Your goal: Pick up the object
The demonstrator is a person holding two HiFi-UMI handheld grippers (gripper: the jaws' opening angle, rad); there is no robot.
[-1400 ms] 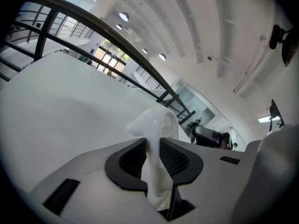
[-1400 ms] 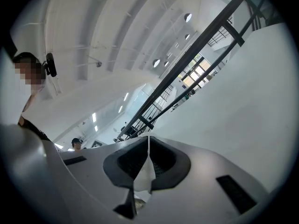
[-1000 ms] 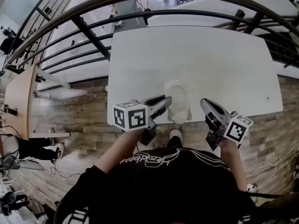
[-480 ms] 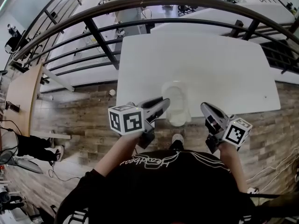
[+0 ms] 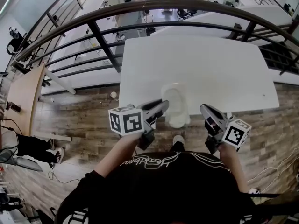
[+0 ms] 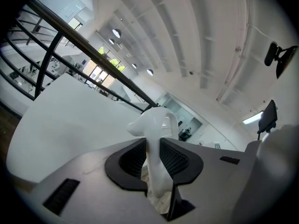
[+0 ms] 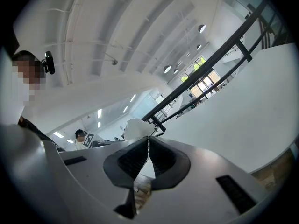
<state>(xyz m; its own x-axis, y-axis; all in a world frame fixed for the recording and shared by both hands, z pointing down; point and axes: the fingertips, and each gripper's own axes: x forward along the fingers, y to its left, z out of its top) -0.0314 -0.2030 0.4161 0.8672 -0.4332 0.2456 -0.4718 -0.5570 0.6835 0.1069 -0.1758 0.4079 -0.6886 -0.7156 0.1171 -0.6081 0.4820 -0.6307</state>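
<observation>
A white glazed jug-like object (image 5: 175,104) hangs over the near edge of the white table (image 5: 201,59). My left gripper (image 5: 164,106) is shut on it from the left. In the left gripper view the object (image 6: 156,125) stands upright between the pads, its lower part pinched by my left gripper (image 6: 156,160). My right gripper (image 5: 204,108) hovers to the object's right, apart from it, with its jaws shut on nothing. In the right gripper view the object (image 7: 135,127) shows beyond my right gripper (image 7: 148,148).
A black metal railing (image 5: 140,6) curves behind the table, with a lower floor beyond it. Wood-plank floor (image 5: 84,120) lies below the grippers. A wooden desk (image 5: 21,101) stands at far left. Another person (image 7: 80,136) stands far off in the right gripper view.
Both grippers have drawn back toward me and risen a little, the left one carrying the white object. The object now overhangs the table's near edge.
</observation>
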